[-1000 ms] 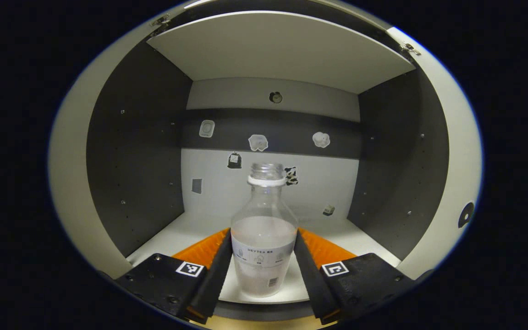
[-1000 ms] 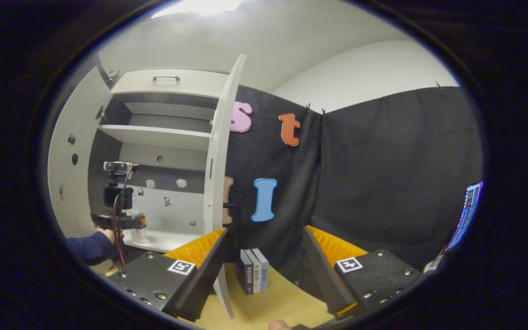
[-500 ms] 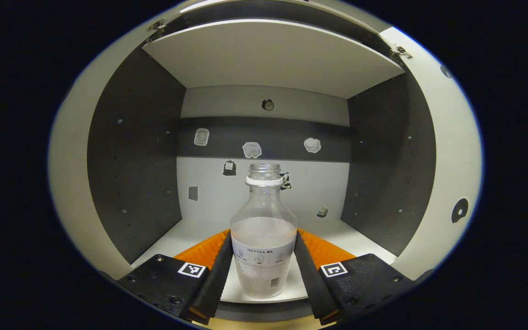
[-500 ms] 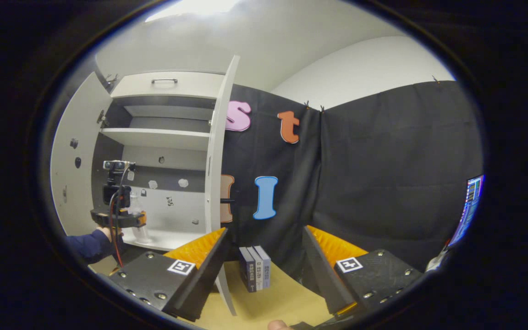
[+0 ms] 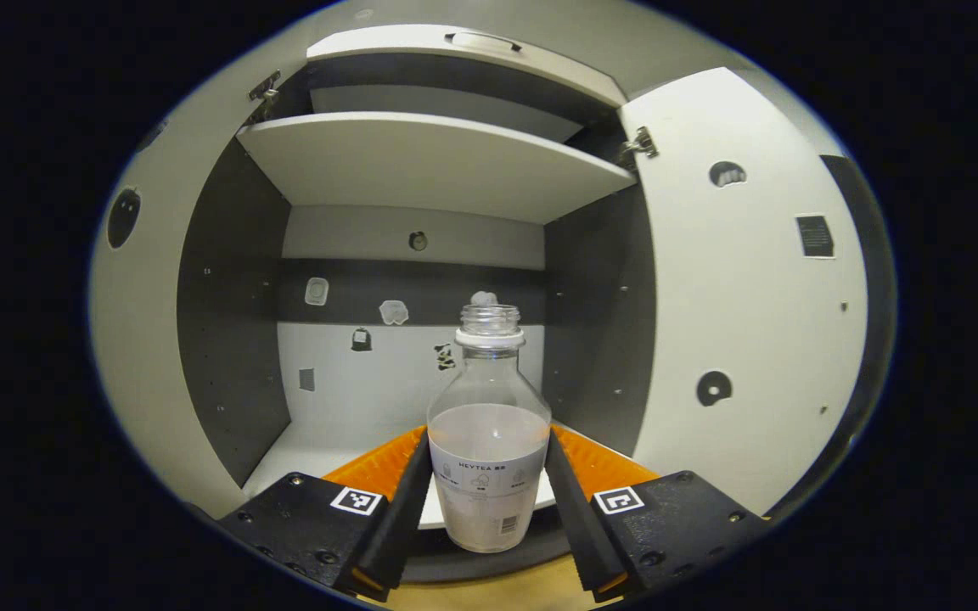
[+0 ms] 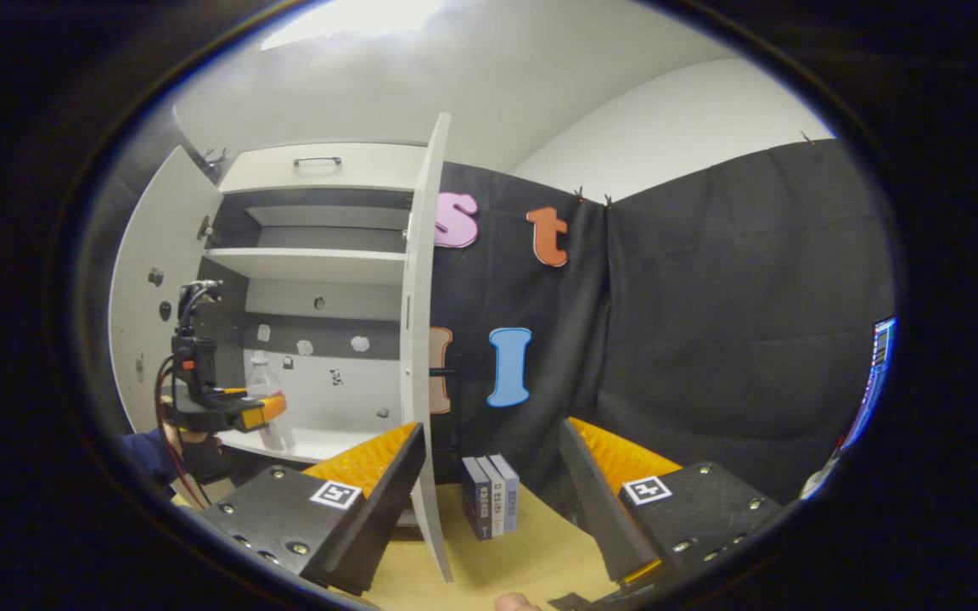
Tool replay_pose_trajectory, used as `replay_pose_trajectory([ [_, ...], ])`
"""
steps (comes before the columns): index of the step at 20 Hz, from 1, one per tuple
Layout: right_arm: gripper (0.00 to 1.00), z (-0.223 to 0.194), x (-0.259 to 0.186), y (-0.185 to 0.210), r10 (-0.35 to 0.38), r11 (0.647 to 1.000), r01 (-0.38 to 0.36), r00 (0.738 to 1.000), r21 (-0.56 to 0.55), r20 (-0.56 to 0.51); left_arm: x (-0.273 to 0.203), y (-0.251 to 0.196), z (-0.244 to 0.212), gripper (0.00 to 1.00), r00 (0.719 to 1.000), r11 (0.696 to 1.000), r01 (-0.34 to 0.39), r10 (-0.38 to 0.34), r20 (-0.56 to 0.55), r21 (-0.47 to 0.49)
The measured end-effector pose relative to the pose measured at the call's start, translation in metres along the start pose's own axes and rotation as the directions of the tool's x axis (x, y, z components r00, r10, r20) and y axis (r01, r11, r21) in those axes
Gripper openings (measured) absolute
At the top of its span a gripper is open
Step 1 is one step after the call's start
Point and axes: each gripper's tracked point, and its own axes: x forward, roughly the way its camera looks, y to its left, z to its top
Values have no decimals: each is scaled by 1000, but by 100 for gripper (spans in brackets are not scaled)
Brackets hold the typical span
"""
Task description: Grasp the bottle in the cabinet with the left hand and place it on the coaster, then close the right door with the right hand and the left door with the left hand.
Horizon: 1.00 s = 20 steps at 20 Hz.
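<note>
The left gripper (image 5: 489, 475) has both fingers pressed against the sides of the bottle (image 5: 489, 441), clamping it at its label. The bottle stands upright in the grip, clear, uncapped, with pale liquid filling roughly its lower half. In the left gripper view its base hangs past the front edge of the cabinet floor (image 5: 345, 433), in front of the lower compartment, with a strip of tan table (image 5: 489, 590) showing beneath it. Behind it the cabinet (image 5: 234, 339) is open: a shelf (image 5: 429, 161) overhead, dark side walls, small stickers on the back wall. The right door (image 5: 744, 297) stands swung out to the right; the left door (image 5: 137, 322) is open too.

Over in the right gripper view, the left gripper (image 6: 261, 409) shows far off to the left at the cabinet mouth, bottle (image 6: 266, 399) between its fingers, a hand (image 6: 179, 437) behind it. The right gripper (image 6: 489, 475) hovers above the table (image 6: 506, 564), fingers spread wide with nothing between them. The right door (image 6: 423, 339) stands edge-on just ahead of it, and a few small books (image 6: 491, 506) stand upright on the table beside the door
</note>
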Motion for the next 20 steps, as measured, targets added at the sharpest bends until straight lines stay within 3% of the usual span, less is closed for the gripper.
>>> replay_pose_trajectory([
  [4, 96, 2, -1, 8, 43, 999, -43, 999, -3, 8, -48, -36, -28, 76, 992, 993, 116, -118, -42, -27],
  [7, 96, 8, 1, 13, 68, 998, -68, 998, -5, 18, -78, -56, -61, 76, 983, 986, 162, -165, -81, -50],
  [14, 96, 14, 3, 15, 82, 996, -82, 996, -19, 36, -117, -74, -127, 76, 981, 986, 166, -164, -101, 13],
  [20, 95, 13, 9, 13, 70, 997, -69, 997, -38, 30, -135, -88, -192, 76, 969, 980, 190, -196, -151, -52],
])
